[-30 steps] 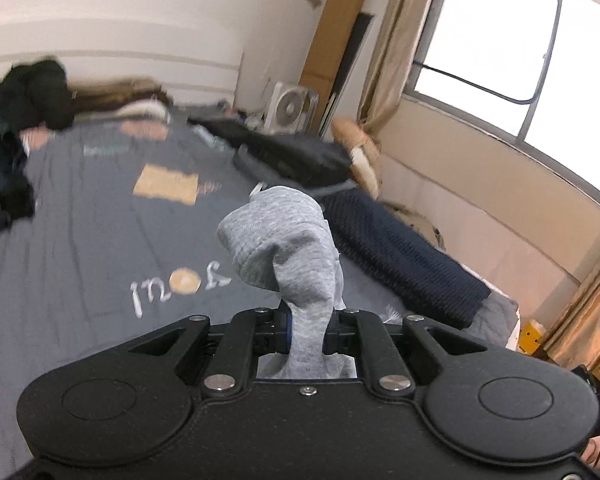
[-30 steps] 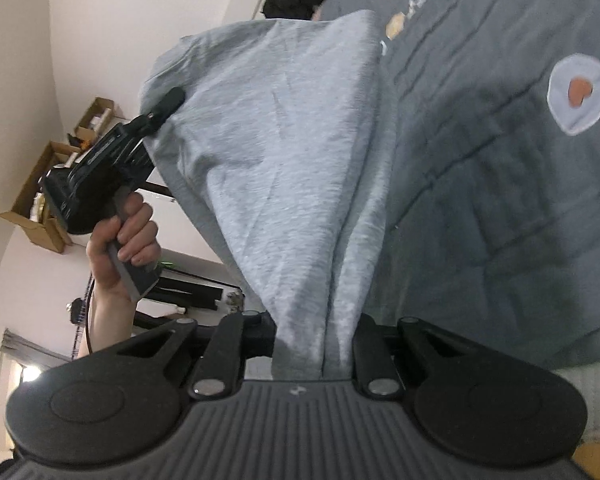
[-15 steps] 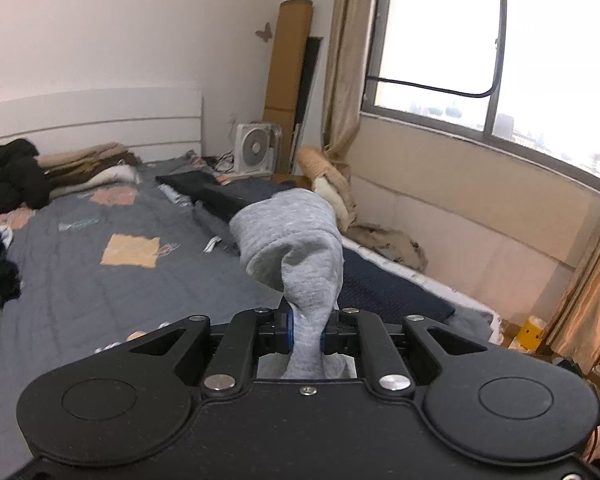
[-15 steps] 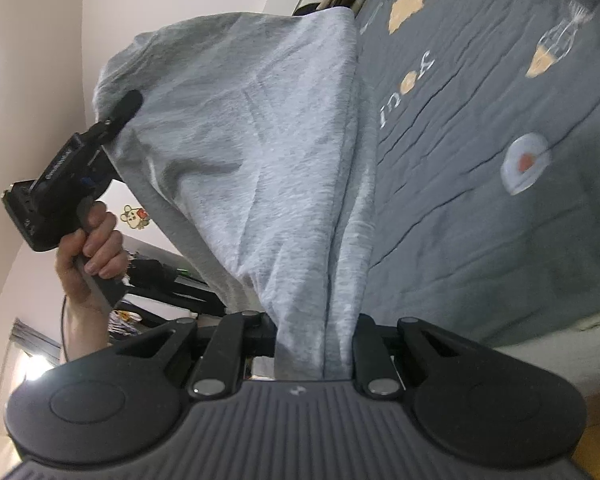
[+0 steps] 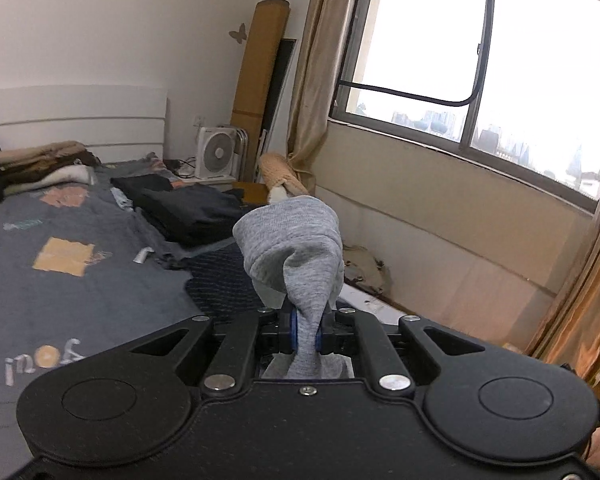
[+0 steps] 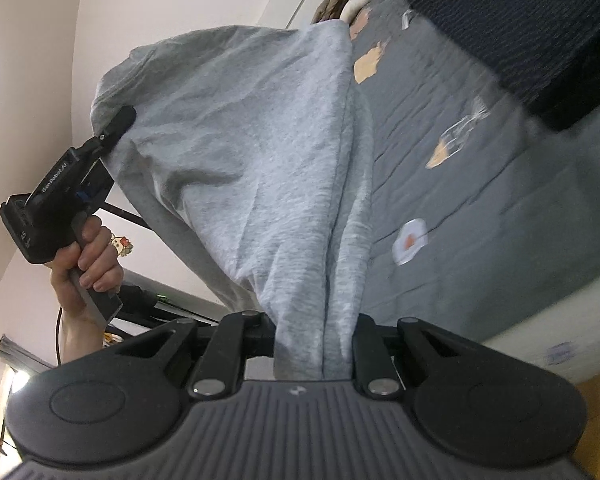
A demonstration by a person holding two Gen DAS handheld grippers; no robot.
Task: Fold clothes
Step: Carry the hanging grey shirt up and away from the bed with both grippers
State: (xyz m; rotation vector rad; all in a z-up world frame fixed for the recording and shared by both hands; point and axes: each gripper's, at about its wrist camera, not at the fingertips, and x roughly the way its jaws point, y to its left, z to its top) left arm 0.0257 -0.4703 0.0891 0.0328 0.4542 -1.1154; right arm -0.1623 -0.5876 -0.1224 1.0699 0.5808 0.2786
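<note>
Both grippers clamped on one grey sweatshirt [image 6: 236,168], held in the air above the bed [image 6: 480,184]. Left gripper [image 5: 305,330] pinches a bunched, ribbed edge that flops over its tips. Right gripper [image 6: 314,344] grips a gathered fold; the heathered fabric spans between them, creased and sagging.

We cannot see the right gripper's fingertips [image 6: 314,344], buried in the grey garment [image 6: 252,152]; the dark pile [image 6: 532,28] at the bed's [image 6: 500,208] edge is perhaps blurred clothing, cut off.
</note>
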